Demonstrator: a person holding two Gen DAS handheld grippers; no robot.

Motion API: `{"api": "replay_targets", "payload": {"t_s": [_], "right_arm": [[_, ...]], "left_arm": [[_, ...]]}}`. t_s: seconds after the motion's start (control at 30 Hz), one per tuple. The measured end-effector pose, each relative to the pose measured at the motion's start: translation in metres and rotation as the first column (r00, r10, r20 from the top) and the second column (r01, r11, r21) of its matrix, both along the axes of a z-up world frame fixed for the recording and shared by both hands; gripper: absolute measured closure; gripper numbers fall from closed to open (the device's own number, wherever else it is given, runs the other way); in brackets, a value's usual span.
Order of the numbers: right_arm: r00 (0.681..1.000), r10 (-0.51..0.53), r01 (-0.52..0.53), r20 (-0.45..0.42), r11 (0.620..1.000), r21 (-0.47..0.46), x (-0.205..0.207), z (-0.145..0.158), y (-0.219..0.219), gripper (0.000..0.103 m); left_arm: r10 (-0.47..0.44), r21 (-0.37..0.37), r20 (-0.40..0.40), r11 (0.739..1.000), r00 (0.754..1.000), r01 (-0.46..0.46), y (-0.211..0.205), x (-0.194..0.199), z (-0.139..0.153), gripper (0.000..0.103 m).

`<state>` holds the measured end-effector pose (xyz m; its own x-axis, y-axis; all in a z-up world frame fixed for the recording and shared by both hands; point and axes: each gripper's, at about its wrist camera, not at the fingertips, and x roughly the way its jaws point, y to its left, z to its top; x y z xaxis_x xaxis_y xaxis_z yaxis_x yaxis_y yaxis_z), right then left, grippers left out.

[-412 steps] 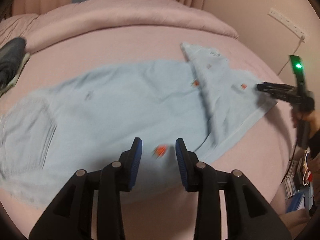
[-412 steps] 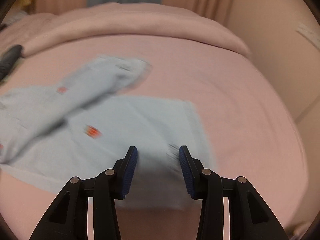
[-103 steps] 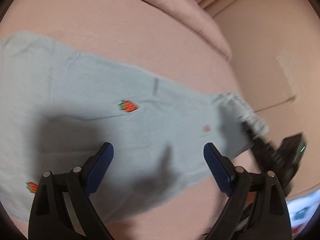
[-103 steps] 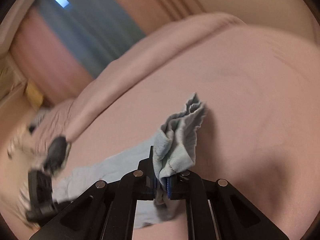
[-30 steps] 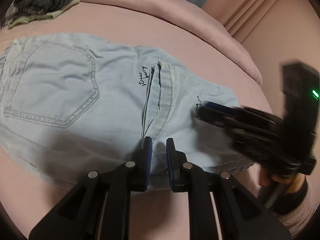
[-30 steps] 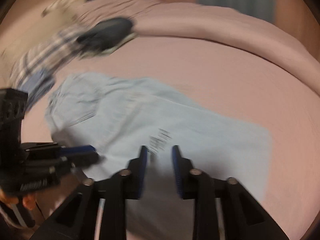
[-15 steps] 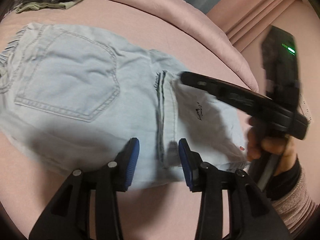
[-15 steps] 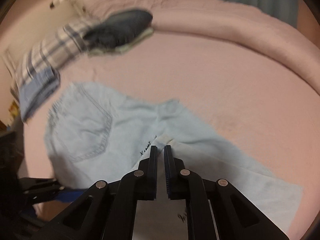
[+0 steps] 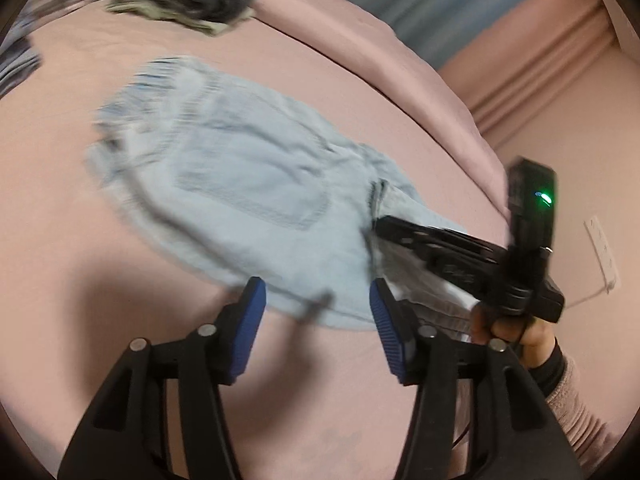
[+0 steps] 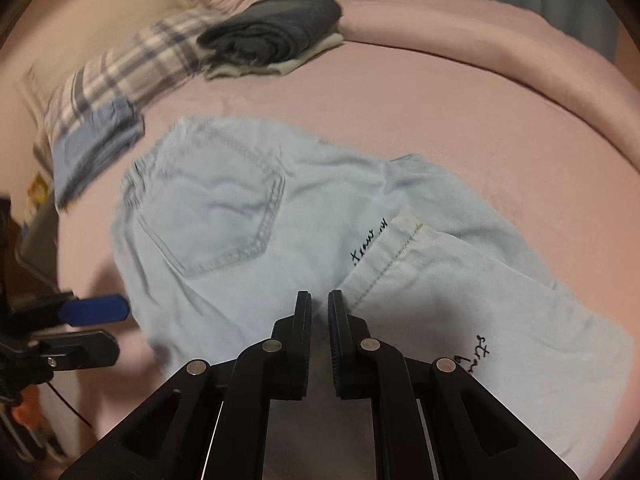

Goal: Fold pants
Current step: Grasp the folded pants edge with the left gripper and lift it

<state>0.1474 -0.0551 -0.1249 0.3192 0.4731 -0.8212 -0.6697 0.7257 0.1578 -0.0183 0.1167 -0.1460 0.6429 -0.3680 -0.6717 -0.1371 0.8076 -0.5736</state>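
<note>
Grippers, two. Left gripper point(image 9: 318, 312): fingers spread wide, holding nothing, hovering over near edge of pants point(image 9: 248, 184). Right gripper point(image 10: 319, 312): fingers nearly pressed together, narrow gap between, over folded-back leg hem; whether cloth is pinched cannot be told. Pants: light blue denim, back pocket up, on pink bed point(image 10: 460, 112). Folded dark clothes point(image 10: 276, 32) and plaid fabric point(image 10: 132, 68) beyond.
</note>
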Motion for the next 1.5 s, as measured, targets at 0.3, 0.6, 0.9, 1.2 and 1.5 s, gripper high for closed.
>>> {"api": "replay_targets", "payload": {"t_s": [0.3,0.6,0.9,1.2,1.5], "right_arm": [[0.998,0.032,-0.033,0.054,0.999,0.023,-0.056,0.011,-0.019,0.093],[0.993,-0.054,0.041,0.104,0.991,0.124,-0.074,0.016,-0.025,0.093],[0.991,-0.090,0.074,0.097,0.985,0.155,-0.073,0.023,-0.028,0.093],[0.981,-0.169,0.158,0.098,0.981,0.111,-0.047,0.019,-0.033,0.093],[0.975,-0.222,0.223,-0.022,0.975,0.024,0.031,-0.017,-0.007,0.093]], "left_arm": [[0.166,-0.230,-0.086,0.956,0.982,-0.182,0.041,-0.013,-0.021,0.033],[0.281,-0.355,-0.146,0.880,0.949,-0.315,0.057,-0.002,-0.025,0.022],[0.344,-0.433,-0.140,0.822,0.928,-0.370,0.078,0.024,-0.029,0.025],[0.358,-0.327,-0.150,0.862,0.922,-0.388,0.085,0.027,-0.025,0.079],[0.271,-0.122,0.022,0.956,0.962,-0.267,0.065,0.039,0.024,0.082]]}}
